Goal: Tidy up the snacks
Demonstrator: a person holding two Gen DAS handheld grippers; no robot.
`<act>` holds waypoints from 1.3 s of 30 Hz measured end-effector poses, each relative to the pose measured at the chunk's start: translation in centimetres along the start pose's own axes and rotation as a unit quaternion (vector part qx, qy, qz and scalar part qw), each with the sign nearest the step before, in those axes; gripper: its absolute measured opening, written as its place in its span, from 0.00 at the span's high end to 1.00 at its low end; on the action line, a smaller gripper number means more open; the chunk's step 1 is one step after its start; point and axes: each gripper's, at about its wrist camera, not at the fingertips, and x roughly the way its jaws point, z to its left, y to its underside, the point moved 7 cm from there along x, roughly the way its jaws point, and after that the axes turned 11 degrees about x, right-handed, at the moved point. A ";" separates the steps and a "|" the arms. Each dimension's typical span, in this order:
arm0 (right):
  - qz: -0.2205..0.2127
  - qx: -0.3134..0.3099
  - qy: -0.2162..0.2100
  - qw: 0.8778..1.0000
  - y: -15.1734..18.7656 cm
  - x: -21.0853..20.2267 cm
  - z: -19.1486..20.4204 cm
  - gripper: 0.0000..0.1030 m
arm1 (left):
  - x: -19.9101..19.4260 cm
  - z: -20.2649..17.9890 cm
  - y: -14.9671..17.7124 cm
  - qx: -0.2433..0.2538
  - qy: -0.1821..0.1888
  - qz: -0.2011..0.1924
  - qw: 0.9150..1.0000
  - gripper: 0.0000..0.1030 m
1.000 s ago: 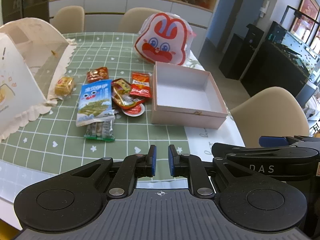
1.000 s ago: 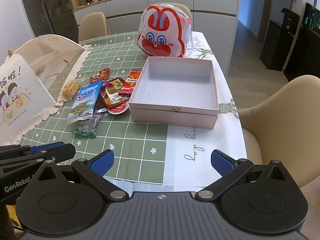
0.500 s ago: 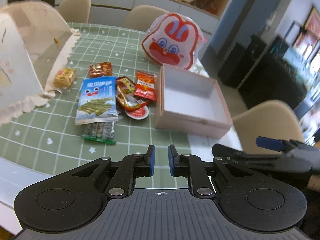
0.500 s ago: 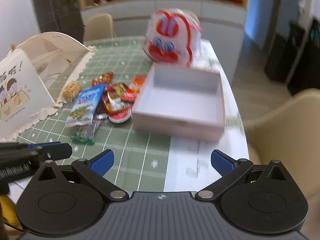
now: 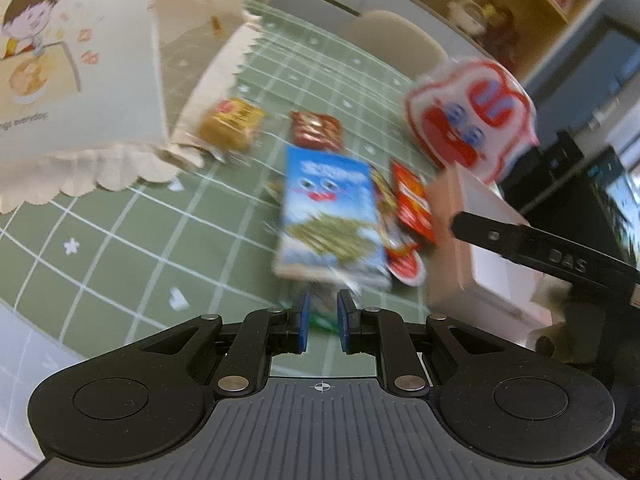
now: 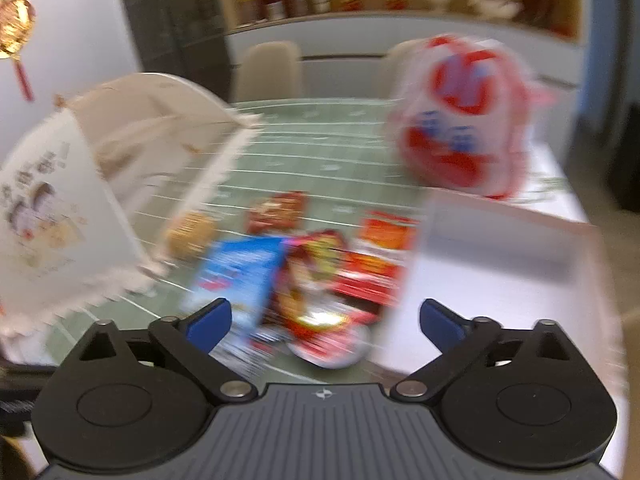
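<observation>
A pile of snacks lies on the green checked tablecloth [image 5: 132, 216]: a blue pack [image 5: 328, 216] on top, red packs [image 5: 412, 200], a round cup [image 5: 406, 270], a dark red pack [image 5: 316, 128] and a yellow snack [image 5: 232, 120]. To its right stands an open pink box [image 5: 480, 240]. My left gripper [image 5: 323, 322] is shut and empty, just short of the blue pack's near end. My right gripper [image 6: 326, 320] hovers over the red packs [image 6: 360, 264] and cup [image 6: 328, 344]; its jaws are wide but closing, and the pads touch nothing. Both views are blurred.
A cream mesh food cover [image 5: 80, 80] stands left of the pile, close to the yellow snack. A red and white rabbit bag [image 6: 460, 120] stands behind the box [image 6: 500, 280]. Beige chairs [image 6: 272, 68] line the table's far side. My right gripper's finger [image 5: 520, 240] crosses in front of the box.
Both grippers have moved forward and down to the snack pile, which now looks much larger. The left view has rolled. The right jaws have narrowed a little.
</observation>
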 end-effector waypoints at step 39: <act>0.060 -0.057 0.067 0.994 -1.1 8.6 1.6 0.48 | 9.3 5.8 -4.6 -0.090 0.151 0.029 0.984 0.83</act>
